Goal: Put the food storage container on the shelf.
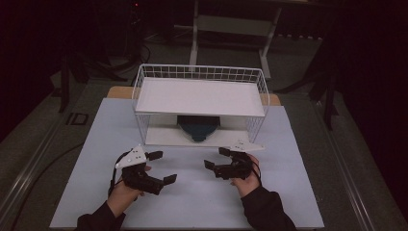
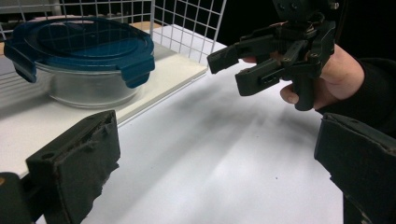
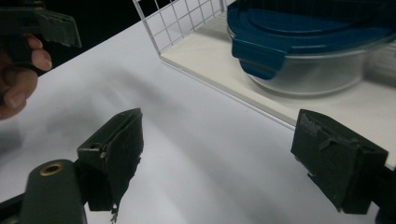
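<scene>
A round glass container with a blue clip lid [image 1: 198, 129] sits on the lower shelf of a white wire rack [image 1: 199, 96]; its upper shelf is bare. My left gripper [image 1: 163, 167] is open above the mat, in front of the rack's left side, jaws empty. My right gripper [image 1: 215, 158] is open too, in front of the container and apart from it. The left gripper view has the container [image 2: 84, 60] at upper left, its own wide jaws [image 2: 215, 158] empty, and the right gripper [image 2: 229, 74] beyond. In the right gripper view the container [image 3: 303, 51] lies past the empty jaws [image 3: 224, 154].
The rack stands at the back of a pale mat [image 1: 192, 202] on the table. A wooden table edge [image 1: 118, 91] shows behind it. Dark floor, cables and a white frame stand [image 1: 231, 29] lie beyond. A hand and one jaw of the left gripper [image 3: 46, 25] are in the right gripper view.
</scene>
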Tool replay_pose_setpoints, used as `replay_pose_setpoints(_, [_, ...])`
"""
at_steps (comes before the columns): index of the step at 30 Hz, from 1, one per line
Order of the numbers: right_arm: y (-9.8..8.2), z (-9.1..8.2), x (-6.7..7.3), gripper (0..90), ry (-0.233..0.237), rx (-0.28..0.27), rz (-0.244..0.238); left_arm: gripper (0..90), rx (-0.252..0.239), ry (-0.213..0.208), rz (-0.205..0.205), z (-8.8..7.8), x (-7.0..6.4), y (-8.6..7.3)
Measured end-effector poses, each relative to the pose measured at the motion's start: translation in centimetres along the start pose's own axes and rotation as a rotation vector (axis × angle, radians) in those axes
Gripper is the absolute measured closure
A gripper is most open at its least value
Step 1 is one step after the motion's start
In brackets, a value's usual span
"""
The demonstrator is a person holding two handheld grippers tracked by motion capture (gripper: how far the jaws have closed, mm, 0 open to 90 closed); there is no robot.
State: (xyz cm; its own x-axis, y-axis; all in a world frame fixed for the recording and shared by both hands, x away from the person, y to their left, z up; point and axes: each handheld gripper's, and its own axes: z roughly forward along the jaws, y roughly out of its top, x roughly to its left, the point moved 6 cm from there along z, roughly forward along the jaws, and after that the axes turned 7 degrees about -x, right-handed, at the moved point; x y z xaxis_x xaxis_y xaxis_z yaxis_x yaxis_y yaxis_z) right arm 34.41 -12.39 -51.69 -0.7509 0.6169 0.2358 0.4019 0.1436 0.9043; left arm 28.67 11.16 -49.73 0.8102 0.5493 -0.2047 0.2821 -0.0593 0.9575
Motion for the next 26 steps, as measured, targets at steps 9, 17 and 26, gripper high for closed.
replay_pose_setpoints(9, [-1.0, -2.3, 0.2, 16.6, -0.002, -0.009, -0.005, 0.5, 0.011, 0.009, -0.009, -0.5, 0.0, -0.7])
replay_pose_setpoints(17, [-2.7, -4.1, 0.1, 16.8, -0.004, 0.009, 0.005, 0.5, 0.03, -0.014, 0.01, -0.2, -0.3, -1.3])
replay_pose_setpoints(26, [-3.0, -4.5, -0.4, 16.9, -0.027, 0.003, -0.011, 0.5, 0.033, -0.032, 0.026, 0.2, -0.8, -1.4])
